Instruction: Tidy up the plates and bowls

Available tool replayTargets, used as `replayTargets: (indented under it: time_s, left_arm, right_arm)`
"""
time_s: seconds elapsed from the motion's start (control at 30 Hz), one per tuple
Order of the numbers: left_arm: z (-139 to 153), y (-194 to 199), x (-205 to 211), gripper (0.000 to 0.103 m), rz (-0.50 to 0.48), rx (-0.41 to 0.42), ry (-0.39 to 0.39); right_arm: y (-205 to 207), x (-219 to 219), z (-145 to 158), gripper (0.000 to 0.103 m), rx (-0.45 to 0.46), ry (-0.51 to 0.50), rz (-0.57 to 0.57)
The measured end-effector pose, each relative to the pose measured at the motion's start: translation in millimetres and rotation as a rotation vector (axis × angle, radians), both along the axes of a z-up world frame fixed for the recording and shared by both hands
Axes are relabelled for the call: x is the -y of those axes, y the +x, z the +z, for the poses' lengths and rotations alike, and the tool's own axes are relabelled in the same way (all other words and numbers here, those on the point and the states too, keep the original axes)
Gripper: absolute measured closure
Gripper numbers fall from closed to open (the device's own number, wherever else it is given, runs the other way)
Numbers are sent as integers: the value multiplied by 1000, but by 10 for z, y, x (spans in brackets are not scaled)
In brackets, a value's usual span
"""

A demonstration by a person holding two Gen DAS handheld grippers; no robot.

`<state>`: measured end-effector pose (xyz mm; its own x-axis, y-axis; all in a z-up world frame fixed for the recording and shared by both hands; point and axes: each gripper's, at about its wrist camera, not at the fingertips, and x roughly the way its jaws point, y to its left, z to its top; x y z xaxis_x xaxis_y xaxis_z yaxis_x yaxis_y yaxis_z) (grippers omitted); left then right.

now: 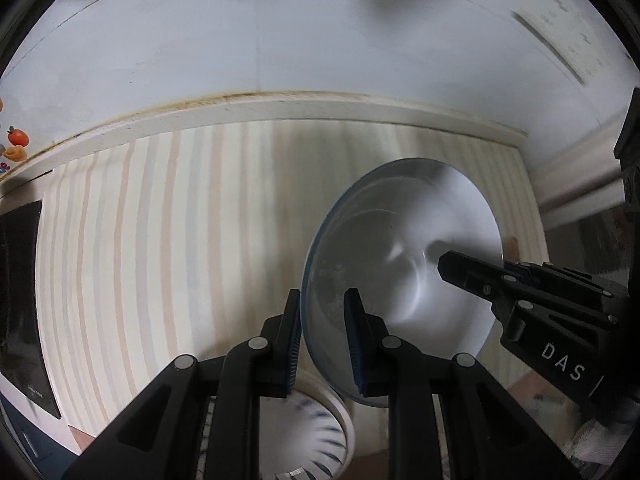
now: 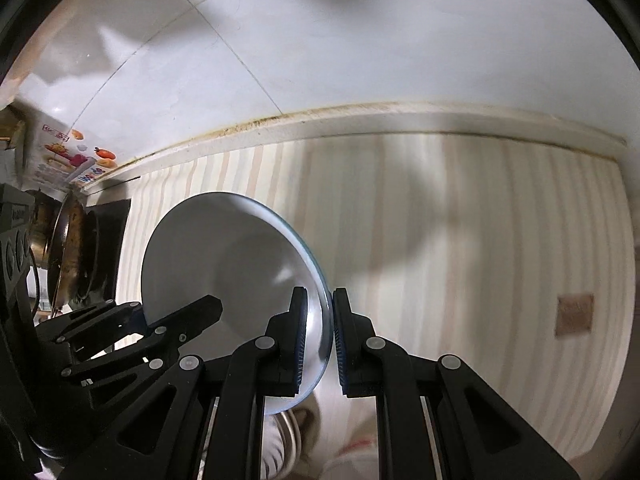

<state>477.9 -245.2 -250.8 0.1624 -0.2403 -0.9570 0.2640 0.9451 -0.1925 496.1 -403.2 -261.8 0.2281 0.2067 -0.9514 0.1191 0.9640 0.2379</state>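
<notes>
left tool (image 1: 322,338): black two-finger linkage with blue ribbed pads, pointing steeply downward; fingers clamped on the near rim of a grey plate (image 1: 404,264), one pad on each face. right tool (image 2: 320,340): same build, same steep downward aim, pads closed on the plate's opposite rim. each tool shows in the other's view, fingers nipping the plate edge.

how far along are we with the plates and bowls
Nothing visibly finished yet. In hand: the grey plate is held off the striped counter, the left claw and right claw each shut on opposite edges of its rim. Left: placing it, and the patterned bowl below is not yet handled.
</notes>
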Motion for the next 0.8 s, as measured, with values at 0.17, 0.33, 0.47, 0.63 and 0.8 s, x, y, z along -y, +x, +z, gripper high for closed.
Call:
replayTargets:
  time_s: [0.17, 0.33, 0.47, 0.63, 0.8]
  left_arm:
    - [68, -304, 157, 85, -59, 6, -6]
    - [73, -628, 354, 85, -138, 1, 6]
    - [12, -885, 484, 85, -193, -24, 13]
    - [-138, -1167, 634, 85, -233, -68, 24]
    - [-330, -1281, 738, 85, -257, -98, 56]
  right_arm:
    - [-494, 128, 105, 89, -1, -16, -40]
    - [-1001, 282, 136, 89, -6, -24, -99]
    - [-1360, 389, 101, 89, -20, -19, -140]
    - [-1738, 531, -46, 89, -59, -6, -173]
    - [-1953, 619, -274, 89, -107, 13, -195]
